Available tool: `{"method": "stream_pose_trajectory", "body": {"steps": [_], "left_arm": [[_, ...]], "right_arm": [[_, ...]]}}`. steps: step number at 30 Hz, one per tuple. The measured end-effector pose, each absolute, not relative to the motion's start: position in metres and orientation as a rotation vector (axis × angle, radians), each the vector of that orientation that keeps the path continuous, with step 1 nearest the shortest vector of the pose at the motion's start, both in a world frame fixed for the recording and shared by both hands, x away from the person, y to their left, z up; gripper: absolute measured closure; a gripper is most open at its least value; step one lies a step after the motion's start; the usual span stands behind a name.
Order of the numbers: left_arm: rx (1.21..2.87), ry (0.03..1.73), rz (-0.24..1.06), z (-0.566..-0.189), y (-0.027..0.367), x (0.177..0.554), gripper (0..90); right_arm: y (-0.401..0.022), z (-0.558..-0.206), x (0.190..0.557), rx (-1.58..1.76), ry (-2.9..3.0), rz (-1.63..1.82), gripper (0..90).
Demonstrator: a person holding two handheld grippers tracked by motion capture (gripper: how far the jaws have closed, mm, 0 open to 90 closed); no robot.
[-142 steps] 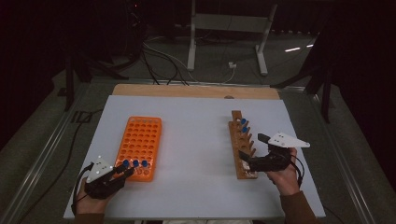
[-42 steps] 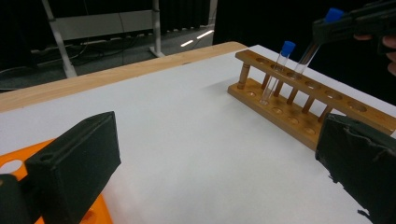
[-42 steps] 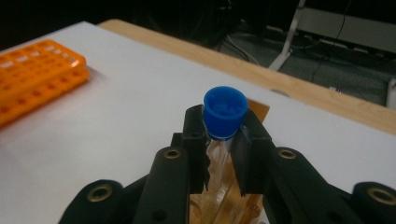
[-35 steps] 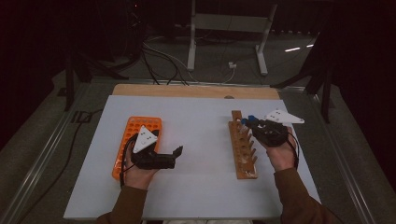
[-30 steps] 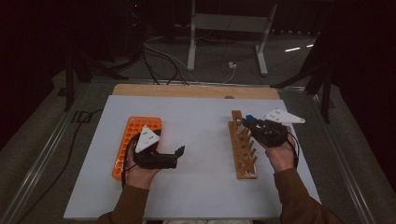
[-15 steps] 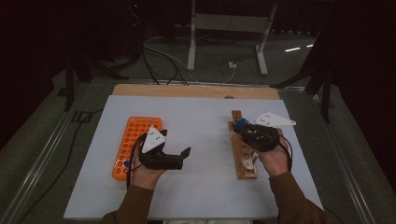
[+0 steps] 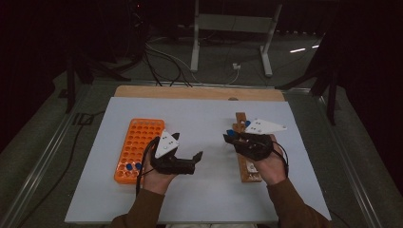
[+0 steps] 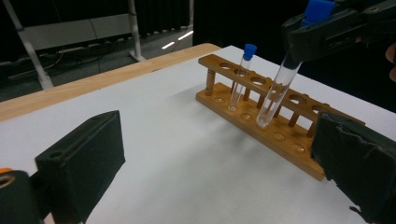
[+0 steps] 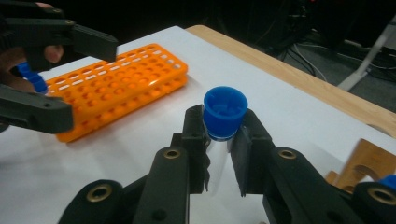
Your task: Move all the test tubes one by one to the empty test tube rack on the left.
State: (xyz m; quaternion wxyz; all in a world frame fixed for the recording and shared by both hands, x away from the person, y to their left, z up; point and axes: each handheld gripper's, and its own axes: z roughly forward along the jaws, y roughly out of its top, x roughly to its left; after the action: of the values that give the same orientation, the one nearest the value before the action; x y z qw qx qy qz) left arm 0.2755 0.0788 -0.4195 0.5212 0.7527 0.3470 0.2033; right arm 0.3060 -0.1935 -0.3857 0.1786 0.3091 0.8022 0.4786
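The left gripper (image 7: pixel 197 155) is held wide open with nothing in it, near the wooden rack (image 8: pixel 261 116), likely ready to take the tube (image 8: pixel 276 91). The tube is pinched under its blue cap by the right gripper (image 9: pixel 219 140), just above the rack.

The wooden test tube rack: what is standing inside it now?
In the wooden test tube rack, one blue-capped test tube stands in a hole near its far end. The other visible holes look empty. The near end is covered by the left gripper's pad.
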Motion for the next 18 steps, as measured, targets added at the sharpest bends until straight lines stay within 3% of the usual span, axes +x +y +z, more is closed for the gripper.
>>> {"method": "stream_pose_trajectory", "body": {"steps": [13,18], "left_arm": [[1.842,0.757,0.475,-0.422,0.051,0.272,17.6],[1.871,0.717,0.473,-0.424,0.040,0.272,40.3]], "right_arm": [[-0.178,-0.385,0.297,0.821,2.313,1.397,77.0],[-0.171,-0.385,0.292,0.804,2.334,1.418,76.9]]}}
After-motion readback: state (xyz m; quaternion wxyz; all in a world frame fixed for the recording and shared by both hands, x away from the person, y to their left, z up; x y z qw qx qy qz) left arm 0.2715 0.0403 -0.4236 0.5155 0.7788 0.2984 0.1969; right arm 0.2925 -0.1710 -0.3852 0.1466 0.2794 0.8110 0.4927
